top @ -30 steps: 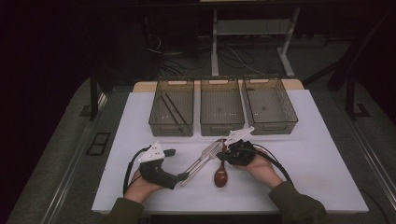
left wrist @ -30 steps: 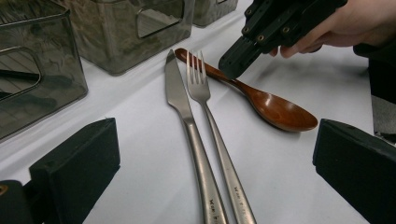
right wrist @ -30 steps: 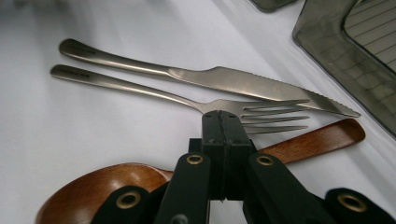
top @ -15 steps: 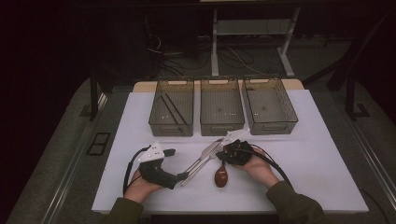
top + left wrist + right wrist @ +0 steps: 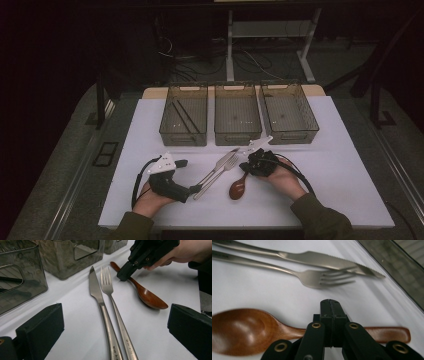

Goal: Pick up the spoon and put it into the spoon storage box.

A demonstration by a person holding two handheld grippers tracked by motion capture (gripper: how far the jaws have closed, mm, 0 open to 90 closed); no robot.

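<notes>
Since a second ago, the right gripper (image 5: 246, 167) has shifted slightly down and toward the wooden spoon (image 5: 237, 186), while the left gripper (image 5: 196, 189) has kept its place and the cutlery lies as it did.

One wooden spoon, one steel fork (image 5: 220, 171) and one steel knife (image 5: 214, 173) lie on the white worktop (image 5: 345, 165). The fork and knife rest side by side, nearly parallel, with the knife on the side toward the bins. The spoon lies just beside the fork, on the side toward the person, bowl nearest the worktop's front edge and handle pointing toward the bins.

Seen from the right gripper view, the right gripper (image 5: 329, 305) has its jaws pressed together with nothing between them, and its tip sits over the spoon's handle (image 5: 387, 333). In the left gripper view the same tip (image 5: 124, 275) comes down right at the handle; whether it touches cannot be told.

The left gripper (image 5: 115, 325) stands spread wide, its two black jaws either side of the fork and knife handles and clear of both, pinching nothing.

Three clear bins stand in a row at the back: the left bin (image 5: 165, 125) holds dark stick-like items, while the middle bin (image 5: 238, 134) and right bin (image 5: 310, 122) show bare floors.
</notes>
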